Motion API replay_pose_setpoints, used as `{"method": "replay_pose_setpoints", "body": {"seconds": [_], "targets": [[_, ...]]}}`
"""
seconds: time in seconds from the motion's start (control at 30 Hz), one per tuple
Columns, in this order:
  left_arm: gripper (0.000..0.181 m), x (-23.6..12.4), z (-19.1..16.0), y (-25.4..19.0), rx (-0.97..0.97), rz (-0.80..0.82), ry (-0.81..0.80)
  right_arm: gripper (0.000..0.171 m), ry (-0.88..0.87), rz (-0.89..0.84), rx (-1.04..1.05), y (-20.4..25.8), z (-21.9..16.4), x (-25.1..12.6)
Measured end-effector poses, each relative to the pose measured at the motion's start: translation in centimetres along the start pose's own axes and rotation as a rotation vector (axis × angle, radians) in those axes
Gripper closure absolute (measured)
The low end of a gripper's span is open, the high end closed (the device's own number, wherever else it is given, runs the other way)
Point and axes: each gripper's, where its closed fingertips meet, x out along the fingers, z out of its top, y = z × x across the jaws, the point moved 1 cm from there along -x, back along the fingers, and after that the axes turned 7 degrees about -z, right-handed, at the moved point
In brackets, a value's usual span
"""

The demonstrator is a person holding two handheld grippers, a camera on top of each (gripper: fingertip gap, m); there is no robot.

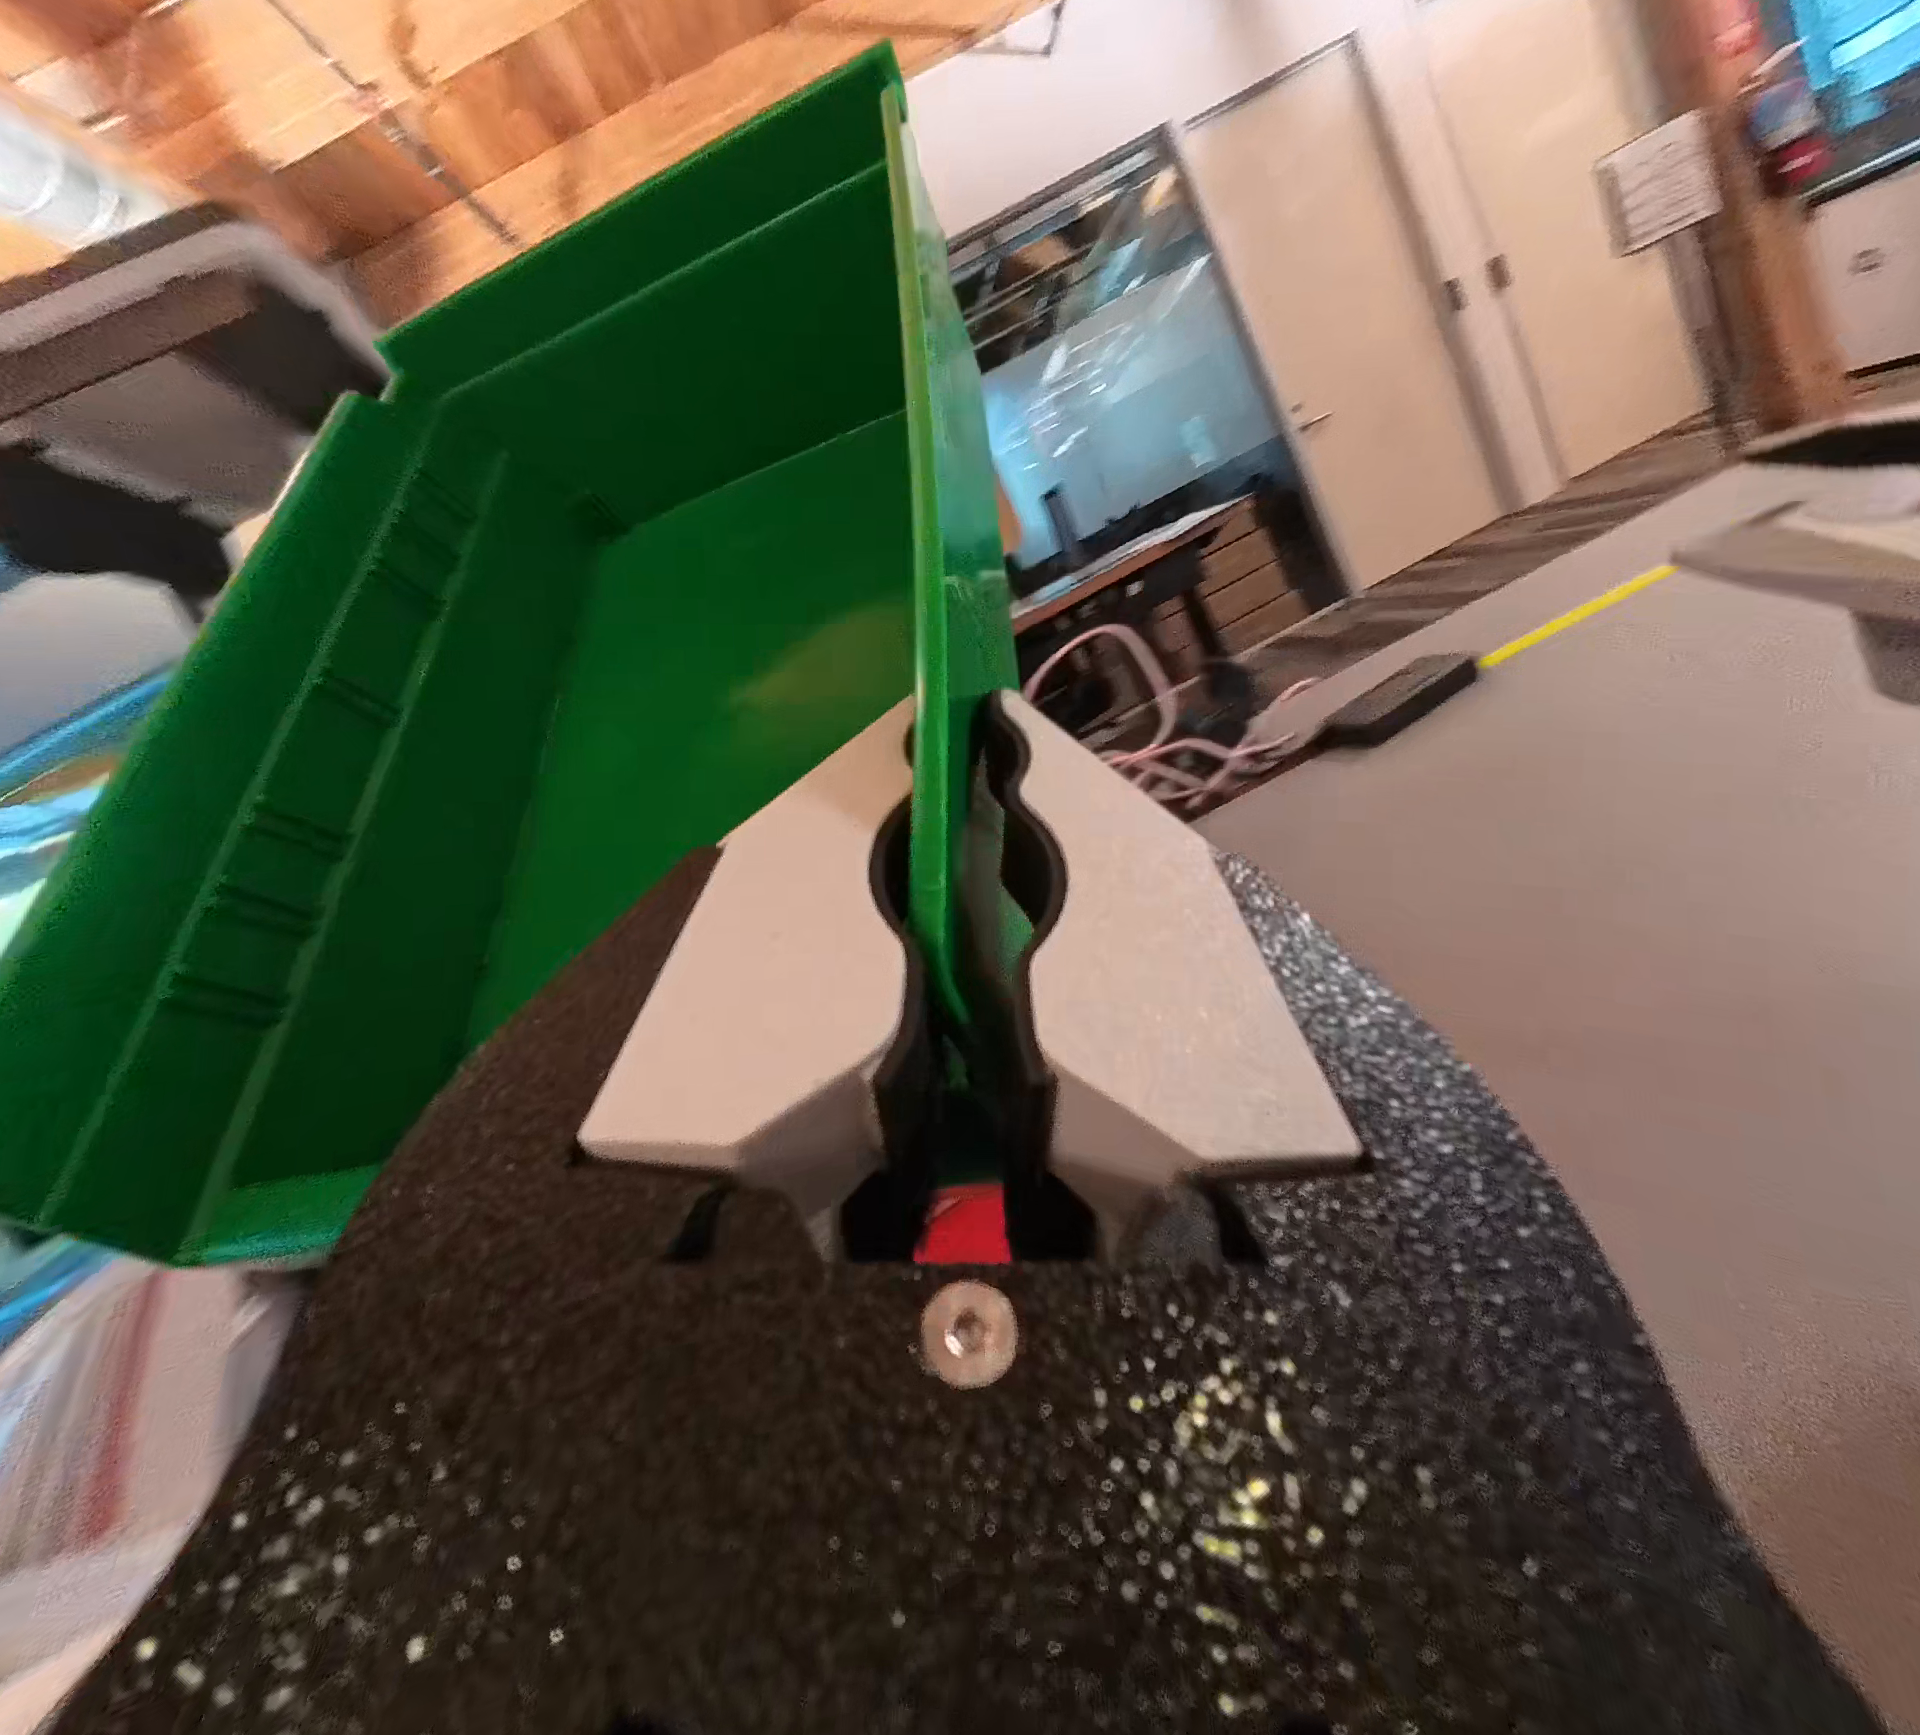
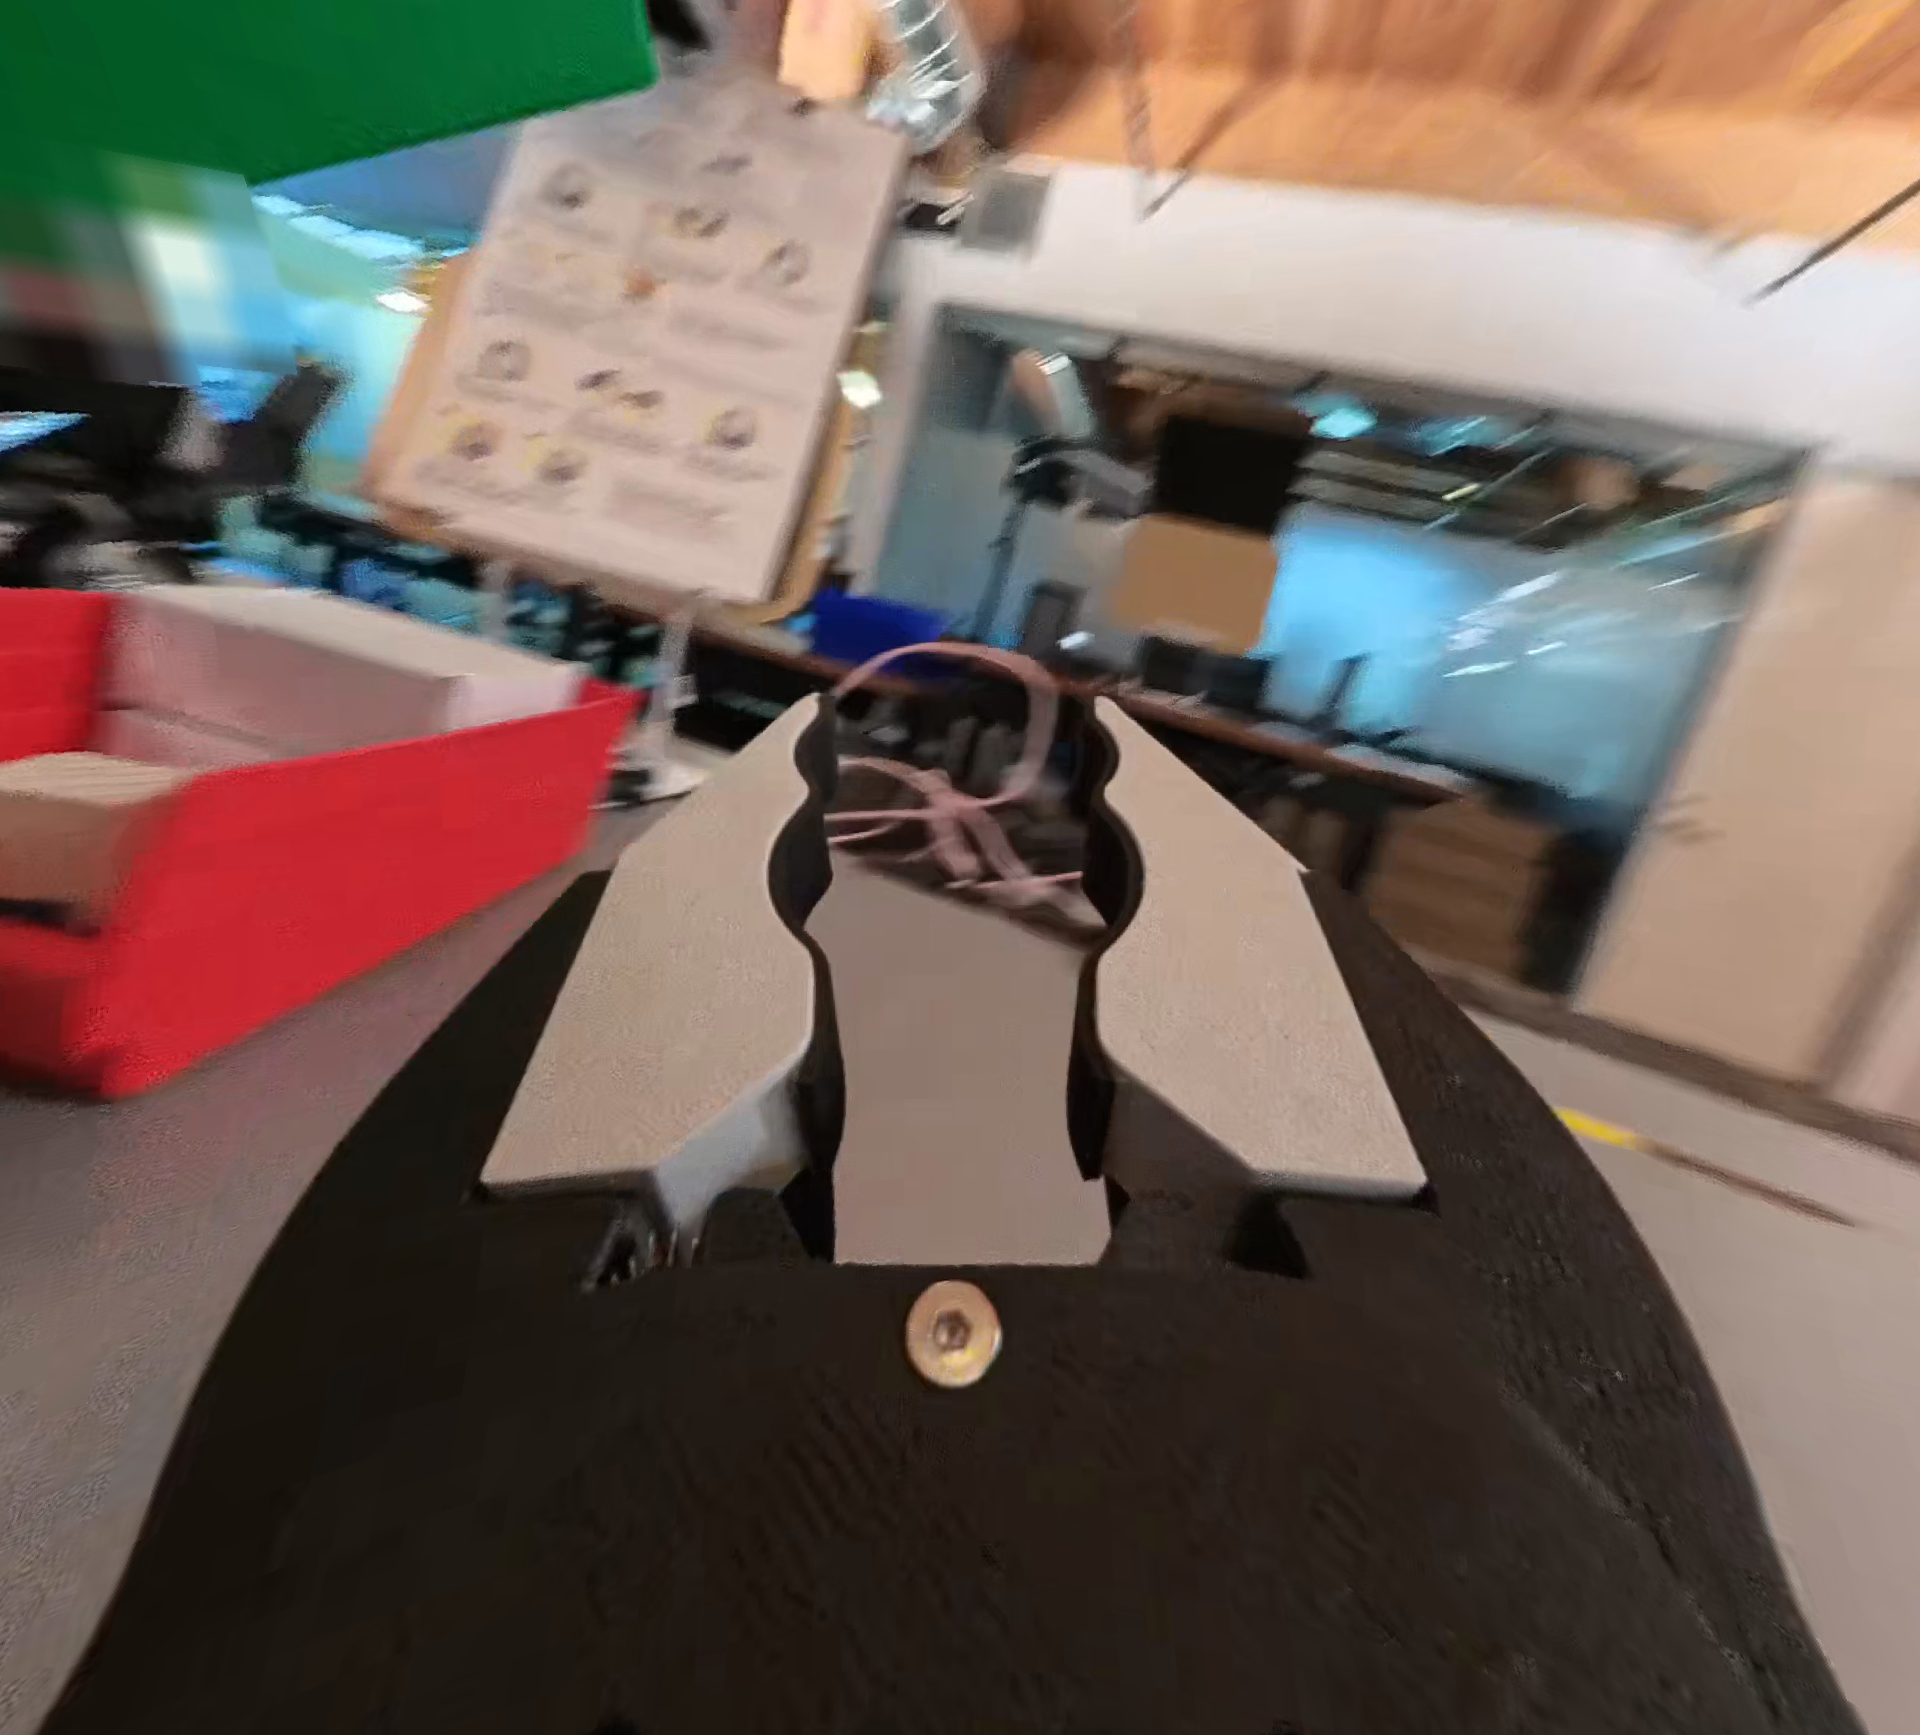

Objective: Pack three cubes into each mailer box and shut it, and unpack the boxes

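The room has a wooden ceiling [image 1: 520, 23], white walls and big glass windows, and both views are blurry. A grey table [image 1: 1558, 958] lies under the claws. No brand or label shows on the boxes. A white poster [image 2: 644, 335] with small round pictures stands on a stand at the far side of the table; its writing is too blurry to read. The left claw [image 1: 961, 750] is pressed together on one thin wall of the green mailer box [image 1: 468, 698] and holds it up off the table, tilted, with its open inside facing the camera. No cubes can be seen inside it. The right claw [image 2: 961, 729] is spread apart and holds nothing, with only the table and some pink cables [image 2: 956, 812] showing in the gap. A red mailer box [image 2: 291, 906] sits open on the table to the left, with a pale block [image 2: 73, 812] in it. The green box shows again at the top left of the right view.
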Motion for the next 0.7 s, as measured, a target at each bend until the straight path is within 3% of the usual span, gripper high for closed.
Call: {"method": "replay_pose_setpoints", "body": {"seconds": [0.2,0.33,0.53,0.7], "targets": [[0.176,5.5,4.4,-10.7,-0.021,-0.331,-0.114,0.127,-0.045,-0.431,-0.227,-17.8,-0.4,-6.0],[0.176,9.2,5.8,-18.7,-0.041,-0.542,-0.146,0.126,0.028,-0.563,-0.285,-25.6,-3.1,-9.5],[0.176,14.7,4.5,-30.6,-0.026,-0.780,-0.057,0.127,-0.029,-0.646,-0.220,-30.6,-3.0,-11.2],[0.176,17.8,3.0,-37.9,0.018,-0.901,0.044,0.127,-0.064,-0.660,-0.140,-31.8,-2.8,-11.9]]}}
